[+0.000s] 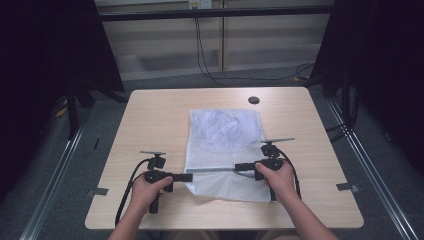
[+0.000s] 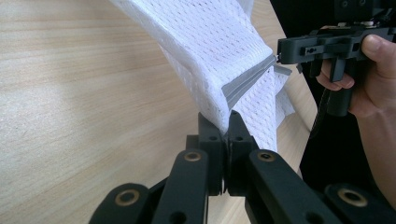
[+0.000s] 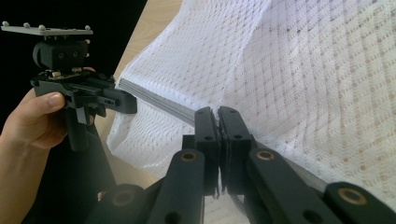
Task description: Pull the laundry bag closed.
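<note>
Left gripper view, tongs (image 2: pixel 228 122) hide mesh bag (image 2: pixel 219 51) edge

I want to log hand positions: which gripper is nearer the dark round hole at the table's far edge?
Right. The right gripper sits almost straight below the hole, clamped on the mesh bag; the left gripper is farther off to the left.

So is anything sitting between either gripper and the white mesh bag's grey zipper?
Nothing visible: the left gripper is shut on the white mesh bag at one end of its grey zipper, the right gripper on the zipper farther along.
</note>
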A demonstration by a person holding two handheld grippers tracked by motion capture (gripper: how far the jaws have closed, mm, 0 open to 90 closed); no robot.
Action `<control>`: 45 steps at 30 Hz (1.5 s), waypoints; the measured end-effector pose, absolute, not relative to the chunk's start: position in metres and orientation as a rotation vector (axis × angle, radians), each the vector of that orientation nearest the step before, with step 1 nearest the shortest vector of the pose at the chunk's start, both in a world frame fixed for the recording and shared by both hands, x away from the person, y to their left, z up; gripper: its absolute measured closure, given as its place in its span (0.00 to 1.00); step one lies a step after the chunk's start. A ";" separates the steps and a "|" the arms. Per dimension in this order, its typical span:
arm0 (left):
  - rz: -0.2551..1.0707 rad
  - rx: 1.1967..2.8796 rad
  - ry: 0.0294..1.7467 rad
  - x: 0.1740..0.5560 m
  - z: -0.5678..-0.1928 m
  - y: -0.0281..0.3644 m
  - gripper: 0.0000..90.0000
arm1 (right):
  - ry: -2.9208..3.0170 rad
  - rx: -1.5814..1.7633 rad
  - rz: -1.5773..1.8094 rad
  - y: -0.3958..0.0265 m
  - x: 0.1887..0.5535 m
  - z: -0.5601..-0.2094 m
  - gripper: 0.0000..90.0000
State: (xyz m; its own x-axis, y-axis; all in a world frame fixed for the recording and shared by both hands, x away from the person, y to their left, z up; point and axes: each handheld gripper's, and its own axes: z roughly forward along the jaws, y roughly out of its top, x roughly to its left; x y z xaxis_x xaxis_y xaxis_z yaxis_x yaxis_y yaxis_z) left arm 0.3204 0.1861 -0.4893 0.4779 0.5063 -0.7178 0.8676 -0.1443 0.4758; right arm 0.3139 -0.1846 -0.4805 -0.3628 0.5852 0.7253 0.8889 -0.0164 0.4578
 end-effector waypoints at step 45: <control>-0.501 1.797 1.186 0.321 -0.492 0.182 0.98 | -1.910 -1.569 -1.319 -0.200 0.310 -0.482 0.97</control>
